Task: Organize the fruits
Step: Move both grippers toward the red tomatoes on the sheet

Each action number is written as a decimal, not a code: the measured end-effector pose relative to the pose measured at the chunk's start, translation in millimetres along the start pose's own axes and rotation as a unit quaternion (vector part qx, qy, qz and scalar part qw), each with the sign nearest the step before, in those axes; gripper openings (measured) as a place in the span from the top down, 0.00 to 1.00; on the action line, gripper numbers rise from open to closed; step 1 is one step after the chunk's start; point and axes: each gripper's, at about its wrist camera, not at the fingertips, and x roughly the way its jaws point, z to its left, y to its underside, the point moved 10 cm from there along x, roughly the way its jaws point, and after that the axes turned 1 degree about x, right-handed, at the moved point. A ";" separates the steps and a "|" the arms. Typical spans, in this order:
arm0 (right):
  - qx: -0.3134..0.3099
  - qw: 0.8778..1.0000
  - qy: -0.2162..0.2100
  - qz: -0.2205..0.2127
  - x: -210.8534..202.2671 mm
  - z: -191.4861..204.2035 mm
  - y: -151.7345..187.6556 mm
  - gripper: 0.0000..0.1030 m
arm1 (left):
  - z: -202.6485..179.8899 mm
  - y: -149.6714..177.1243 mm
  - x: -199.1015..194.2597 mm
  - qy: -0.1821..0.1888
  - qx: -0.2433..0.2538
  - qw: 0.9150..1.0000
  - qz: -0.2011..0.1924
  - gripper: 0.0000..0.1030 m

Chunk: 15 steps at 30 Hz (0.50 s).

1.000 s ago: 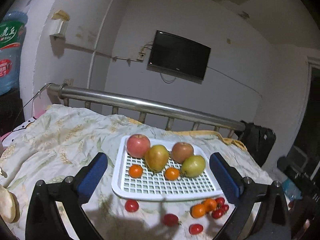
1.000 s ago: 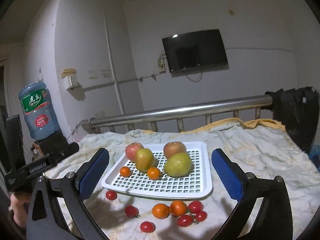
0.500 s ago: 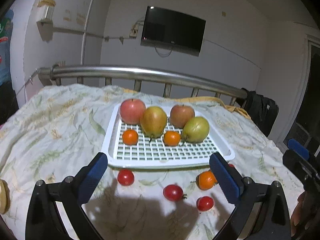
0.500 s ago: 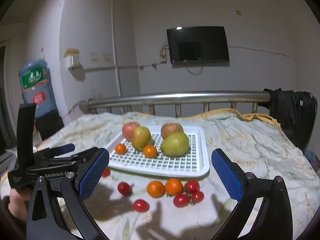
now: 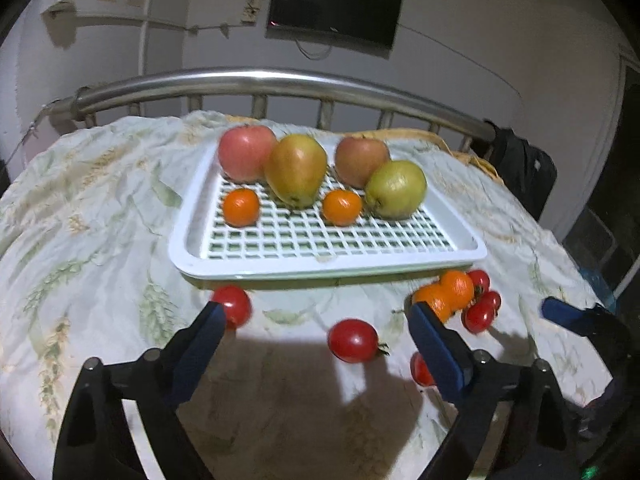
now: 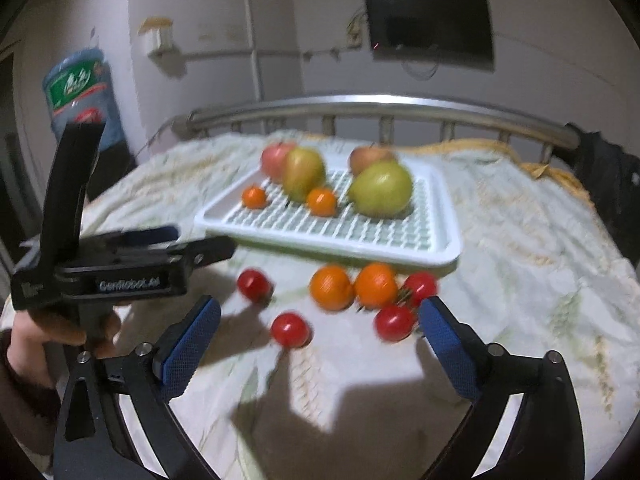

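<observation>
Both tongs [image 5: 316, 322] [image 6: 320, 322], closing on nothing, hover over loose tomatoes [image 5: 353, 340] before the tray [image 5: 320, 266].

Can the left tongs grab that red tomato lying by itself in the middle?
Probably yes. The cherry tomato lies alone on the bedspread, just ahead of the left tongs. Their jaws are closing with nothing between them yet, and nothing blocks the way.

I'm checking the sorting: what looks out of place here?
The small fruit is off the tray. Two oranges and several tomatoes lie loose on the bedcover in front of it, while apples, pears and two oranges sit inside. Nothing looks spilled or damaged.
</observation>
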 end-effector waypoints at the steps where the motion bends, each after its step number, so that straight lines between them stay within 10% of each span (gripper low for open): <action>1: -0.006 1.000 -0.001 0.011 5.5 2.9 4.8 0.11 | -3.1 2.6 3.8 0.004 0.004 1.000 0.008 0.16; 15: -0.019 0.995 -0.010 0.096 49.6 14.4 32.7 0.55 | -17.4 24.7 38.9 0.024 0.019 0.997 0.076 0.48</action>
